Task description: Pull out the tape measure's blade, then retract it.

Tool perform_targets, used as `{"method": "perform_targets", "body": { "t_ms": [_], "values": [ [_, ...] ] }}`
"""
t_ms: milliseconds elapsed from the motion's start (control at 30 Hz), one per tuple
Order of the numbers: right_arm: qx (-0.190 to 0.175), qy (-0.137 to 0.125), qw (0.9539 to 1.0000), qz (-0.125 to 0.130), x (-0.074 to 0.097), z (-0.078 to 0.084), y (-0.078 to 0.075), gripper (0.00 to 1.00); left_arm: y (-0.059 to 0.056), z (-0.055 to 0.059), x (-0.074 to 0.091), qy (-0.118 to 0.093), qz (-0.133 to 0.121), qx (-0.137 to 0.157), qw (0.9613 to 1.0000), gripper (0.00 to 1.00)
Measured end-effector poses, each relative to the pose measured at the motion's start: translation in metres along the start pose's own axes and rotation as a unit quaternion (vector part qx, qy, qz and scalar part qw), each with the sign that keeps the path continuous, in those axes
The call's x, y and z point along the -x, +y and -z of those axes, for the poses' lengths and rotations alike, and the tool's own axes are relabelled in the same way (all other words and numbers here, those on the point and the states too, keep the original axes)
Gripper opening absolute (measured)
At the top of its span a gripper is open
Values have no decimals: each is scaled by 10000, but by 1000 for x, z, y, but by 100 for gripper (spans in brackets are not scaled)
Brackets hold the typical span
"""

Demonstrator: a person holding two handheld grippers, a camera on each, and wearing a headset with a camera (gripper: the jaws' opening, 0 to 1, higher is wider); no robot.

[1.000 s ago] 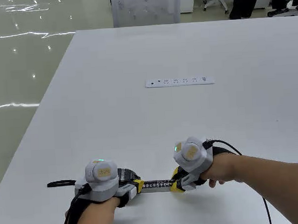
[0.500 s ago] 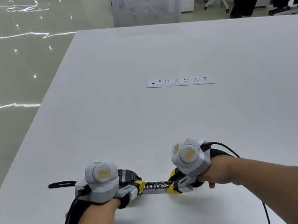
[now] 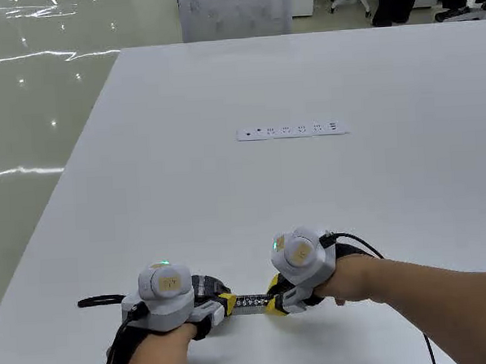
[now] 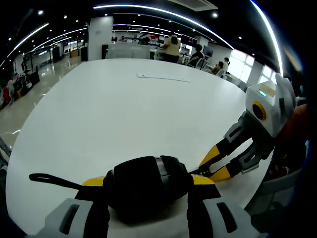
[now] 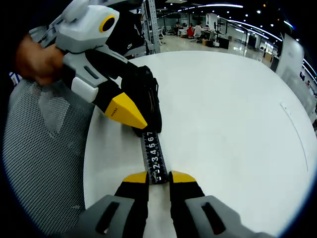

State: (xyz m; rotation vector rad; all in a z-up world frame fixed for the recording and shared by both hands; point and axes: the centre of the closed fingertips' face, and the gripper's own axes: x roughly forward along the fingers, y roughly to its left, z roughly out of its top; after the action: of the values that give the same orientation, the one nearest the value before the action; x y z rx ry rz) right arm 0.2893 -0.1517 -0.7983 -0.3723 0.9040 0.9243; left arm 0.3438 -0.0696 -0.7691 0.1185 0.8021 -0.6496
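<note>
Two grippers meet low on the white table, near the 6 o'clock edge of the head view. The left gripper has its yellow-tipped jaws pressed against both sides of the black tape measure, whose strap trails out toward 9 o'clock. At 3 o'clock from the case, the right gripper pinches the tip of the blade, a short numbered stretch of which lies flat on the table between the two grippers, while a white power strip lies well apart toward 12 o'clock.
</note>
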Motion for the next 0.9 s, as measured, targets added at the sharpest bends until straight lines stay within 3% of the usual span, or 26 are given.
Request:
{"method": "perform_targets", "body": {
  "t_ms": [900],
  "values": [
    [-82, -161, 9998, -103, -12, -18, 3, 14, 0, 0, 0, 13, -1, 29, 10000, 60]
  ]
}}
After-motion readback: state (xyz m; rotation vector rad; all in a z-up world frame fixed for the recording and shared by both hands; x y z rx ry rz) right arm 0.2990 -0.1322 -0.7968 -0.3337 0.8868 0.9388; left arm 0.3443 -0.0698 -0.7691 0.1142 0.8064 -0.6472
